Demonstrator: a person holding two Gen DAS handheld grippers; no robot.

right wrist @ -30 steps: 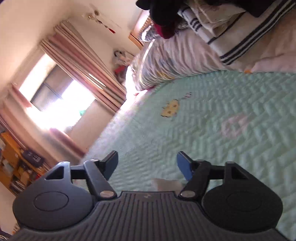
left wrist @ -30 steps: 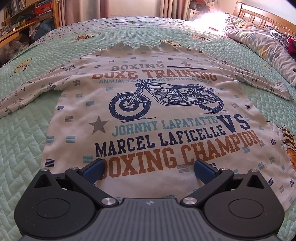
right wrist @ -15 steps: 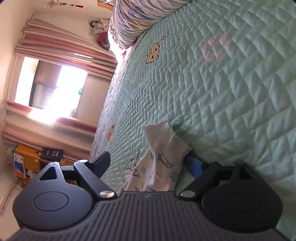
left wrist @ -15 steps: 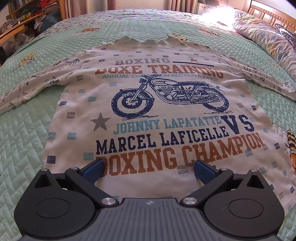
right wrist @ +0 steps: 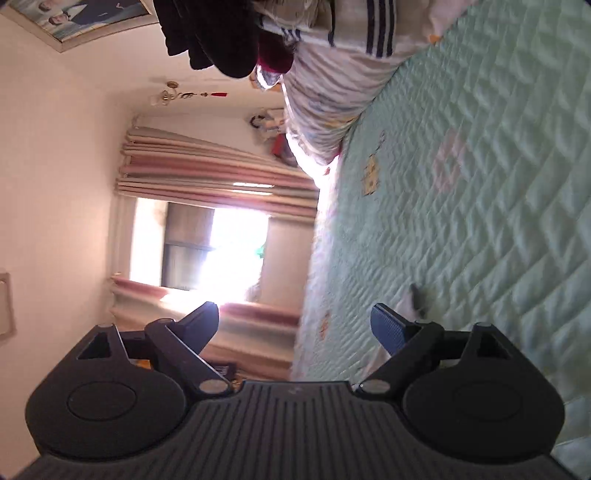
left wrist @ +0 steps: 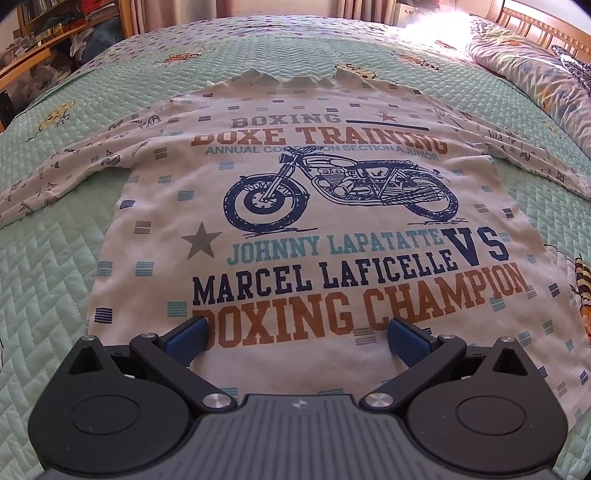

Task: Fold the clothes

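1. One garment is lying on the bed: a white long-sleeved cotton shirt printed with a blue motorcycle and boxing lettering [left wrist: 295, 206], spread flat, print up, across the middle of the pale green quilted bedspread [left wrist: 48, 295], hem toward the near edge.
2. No fold is showing yet; both sleeves are stretching outward toward the bed's side edges, so the folding appears to be just starting.
3. The left gripper [left wrist: 297, 338] is hovering over the hem with its jaws standing wide, nothing between them.
4. The right gripper [right wrist: 295, 321] is pointing level along the bedspread, rolled sideways, jaws spread wide and empty.
5. A crumpled floral duvet [left wrist: 535, 74] is lying along the headboard edge, with a dark clothes pile [right wrist: 221, 33] beside it; both are sitting well apart from the shirt.
6. Nothing is blocking the sleeves.
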